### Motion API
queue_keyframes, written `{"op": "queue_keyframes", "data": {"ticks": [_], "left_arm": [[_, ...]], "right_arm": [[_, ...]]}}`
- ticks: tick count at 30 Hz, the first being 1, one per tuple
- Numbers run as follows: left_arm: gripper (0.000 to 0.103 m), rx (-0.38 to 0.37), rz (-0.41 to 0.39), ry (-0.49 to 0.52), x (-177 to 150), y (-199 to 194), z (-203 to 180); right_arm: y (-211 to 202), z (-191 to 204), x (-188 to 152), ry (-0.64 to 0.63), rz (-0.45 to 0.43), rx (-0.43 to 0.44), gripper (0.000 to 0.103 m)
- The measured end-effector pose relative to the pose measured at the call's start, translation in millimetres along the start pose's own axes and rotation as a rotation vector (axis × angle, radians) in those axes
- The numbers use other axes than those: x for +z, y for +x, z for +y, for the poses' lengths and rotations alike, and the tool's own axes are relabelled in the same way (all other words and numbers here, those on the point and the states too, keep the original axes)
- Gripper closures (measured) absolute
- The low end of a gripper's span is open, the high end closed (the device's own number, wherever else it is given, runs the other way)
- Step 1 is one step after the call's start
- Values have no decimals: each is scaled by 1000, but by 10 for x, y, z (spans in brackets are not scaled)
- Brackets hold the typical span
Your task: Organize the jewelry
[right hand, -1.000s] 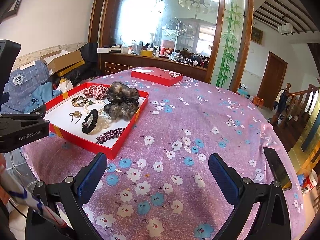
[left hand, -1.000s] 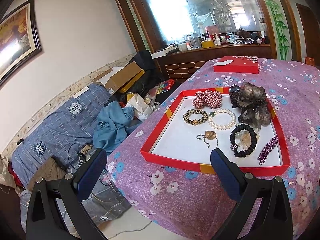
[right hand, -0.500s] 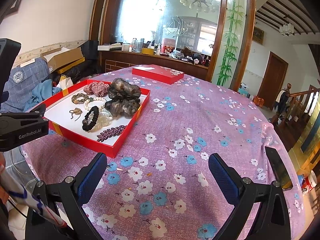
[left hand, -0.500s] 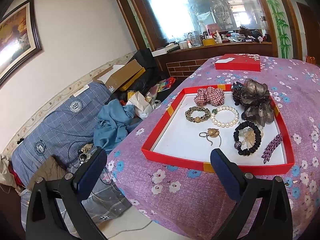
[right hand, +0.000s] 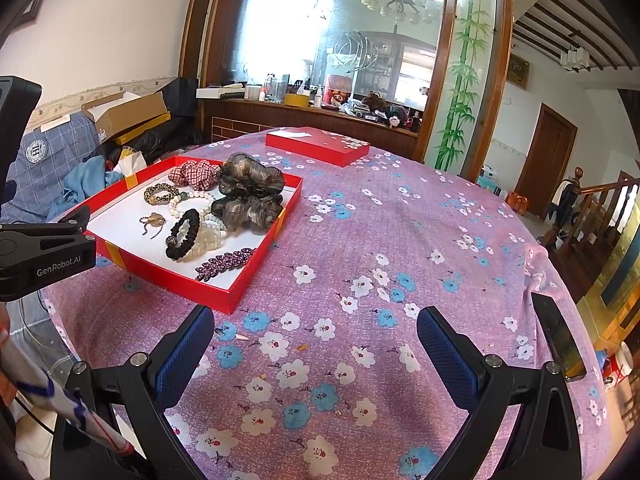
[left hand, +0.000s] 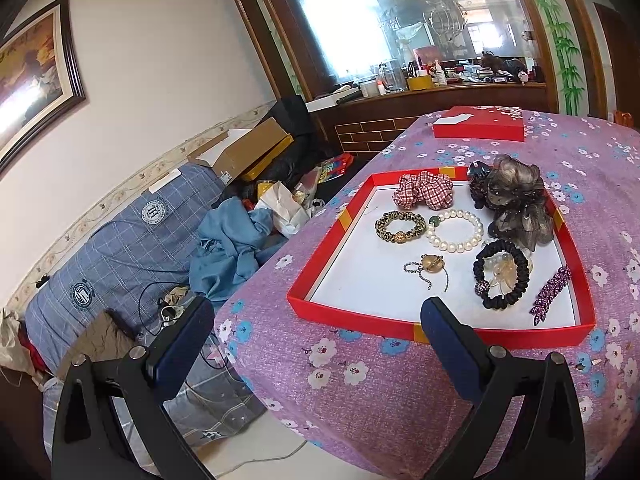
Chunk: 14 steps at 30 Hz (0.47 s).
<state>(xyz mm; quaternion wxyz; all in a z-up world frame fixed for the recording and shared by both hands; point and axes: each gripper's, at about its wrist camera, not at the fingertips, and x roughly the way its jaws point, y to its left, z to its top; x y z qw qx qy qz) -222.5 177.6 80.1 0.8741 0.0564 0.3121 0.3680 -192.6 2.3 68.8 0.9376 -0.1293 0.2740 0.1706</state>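
A red tray [left hand: 352, 316] [right hand: 176, 280] with a white floor lies on the purple flowered tablecloth. In it are a checked red scrunchie [left hand: 423, 192], a grey-brown gauze scrunchie [left hand: 516, 204] [right hand: 248, 192], a leopard bracelet [left hand: 400, 226], a pearl bracelet [left hand: 456, 232], a gold pendant on a chain [left hand: 431, 264], a black scrunchie [left hand: 502, 276] [right hand: 182, 236] and a purple leaf clip [left hand: 550, 290] [right hand: 226, 262]. My left gripper [left hand: 316, 332] hangs open before the tray's near edge. Over bare cloth right of the tray, my right gripper [right hand: 314, 344] is open too.
A closed red box [left hand: 480, 126] [right hand: 316, 146] lies at the table's far side. A black phone [right hand: 558, 338] rests at the right table edge. Left of the table are a blue checked bundle [left hand: 112, 248], clothes and cardboard boxes. A wooden counter and mirror stand behind.
Both grippers have moved slightly forward toward the table; the tray looks a little nearer in each view. Nothing in the tray has moved.
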Motion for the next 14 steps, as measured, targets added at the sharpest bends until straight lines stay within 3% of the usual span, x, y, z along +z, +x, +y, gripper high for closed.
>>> {"op": "queue_keyframes", "data": {"ticks": [11, 14], "left_arm": [[0, 53, 5, 23, -5, -30, -37], [0, 27, -18, 50, 42, -119, -143]], "right_arm": [[19, -15, -5, 9, 6, 6, 0], [33, -141, 11, 40, 7, -4, 0]]}}
